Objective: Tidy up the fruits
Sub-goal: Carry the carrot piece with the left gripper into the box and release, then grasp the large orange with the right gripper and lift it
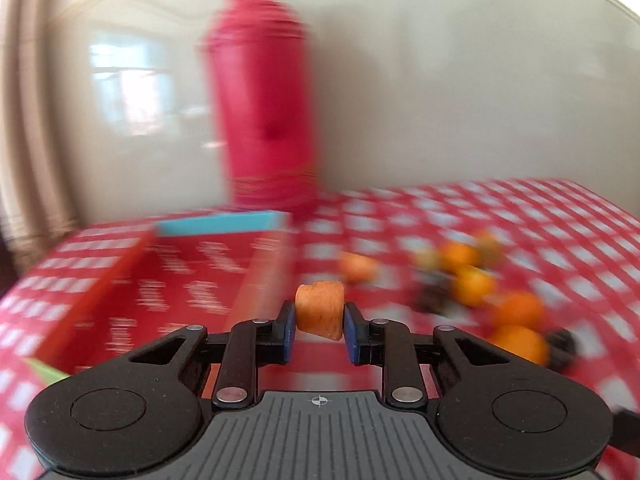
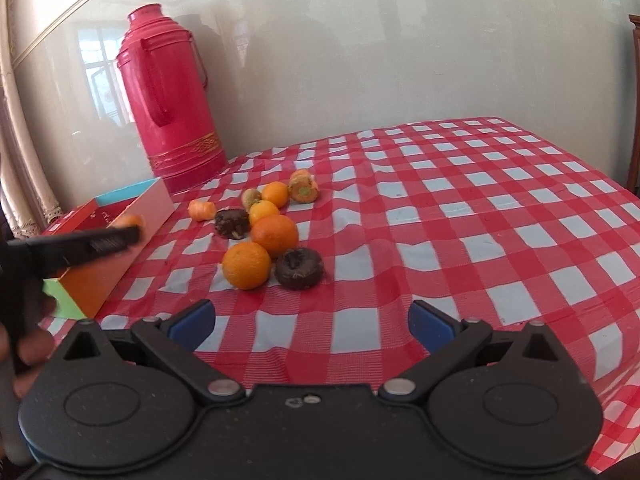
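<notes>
Orange and rough-cut, a carrot piece (image 1: 320,310) sits clamped between the blue pads of the left gripper (image 1: 319,330), raised above the red-checked tablecloth (image 2: 480,208) beside the open box (image 2: 120,216) near the table's left edge. From the right wrist view that gripper reaches level over the box, a hand (image 2: 28,344) behind it. Oranges (image 2: 275,235), two dark fruits (image 2: 299,269) and more carrot pieces (image 2: 304,189) cluster mid-table. Low over the near edge, the right gripper (image 2: 311,326) has its jaws spread wide, empty.
</notes>
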{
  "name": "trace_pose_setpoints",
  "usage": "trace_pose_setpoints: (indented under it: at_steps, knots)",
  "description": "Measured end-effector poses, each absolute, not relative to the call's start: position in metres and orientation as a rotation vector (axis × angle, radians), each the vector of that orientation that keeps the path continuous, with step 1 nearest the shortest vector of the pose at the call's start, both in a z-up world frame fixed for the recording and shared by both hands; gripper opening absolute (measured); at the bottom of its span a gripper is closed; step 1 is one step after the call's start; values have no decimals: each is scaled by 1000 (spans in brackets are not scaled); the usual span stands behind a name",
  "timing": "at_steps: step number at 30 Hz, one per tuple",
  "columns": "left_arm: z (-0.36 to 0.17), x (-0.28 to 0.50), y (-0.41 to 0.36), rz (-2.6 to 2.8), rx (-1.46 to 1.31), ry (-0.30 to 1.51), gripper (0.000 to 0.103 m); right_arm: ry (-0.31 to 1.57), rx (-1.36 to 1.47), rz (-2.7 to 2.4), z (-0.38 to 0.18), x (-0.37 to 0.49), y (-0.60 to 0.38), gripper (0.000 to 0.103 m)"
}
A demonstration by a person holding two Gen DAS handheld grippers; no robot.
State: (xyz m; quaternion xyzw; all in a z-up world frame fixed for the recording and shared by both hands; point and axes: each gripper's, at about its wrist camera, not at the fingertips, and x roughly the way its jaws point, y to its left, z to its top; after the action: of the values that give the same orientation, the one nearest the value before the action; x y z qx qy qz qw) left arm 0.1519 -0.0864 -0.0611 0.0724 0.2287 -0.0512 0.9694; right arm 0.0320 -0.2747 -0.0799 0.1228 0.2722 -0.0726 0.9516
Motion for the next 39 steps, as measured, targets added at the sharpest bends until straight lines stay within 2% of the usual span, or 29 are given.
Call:
trace_pose_setpoints:
  at_steps: [4,13,15,16,17,21,26,28,30,33,35,37,39]
  knots:
    - [-58,166,-49,79,139,452,25,546,214,-128,-78,38,-263,98]
    - [-76,184,1,218,126,576,27,530,124,-101,-72,55,-234,98]
    - [-73,180,5,218,127,573,45,527,105,-91,-70,60,-228,98]
    - [-70,177,4,206,114,565,78,528,94,-85,-69,63,-225,97]
    - [-66,171,5,217,104,541,103,531,84,-79,-68,66,-222,97]
    - [-50,154,14,215,78,456,103,553,77,-63,-67,84,-216,97]
    - [-38,155,43,244,13,490,103,538,78,-40,-67,102,-214,93]
    - [-33,152,58,265,-8,481,103,543,52,-48,-69,110,-213,76]
    - [-29,146,71,295,-26,466,103,573,53,-56,-74,119,-216,68]
    - [-30,144,88,328,-53,459,103,612,53,-94,-83,125,-220,67]
    - [-31,143,95,352,-63,451,103,608,53,-99,-86,126,-221,62]
    - [-35,147,100,373,-68,464,103,606,31,-121,-88,128,-219,48]
    - [-40,150,107,388,-92,486,103,606,8,-140,-91,128,-218,40]
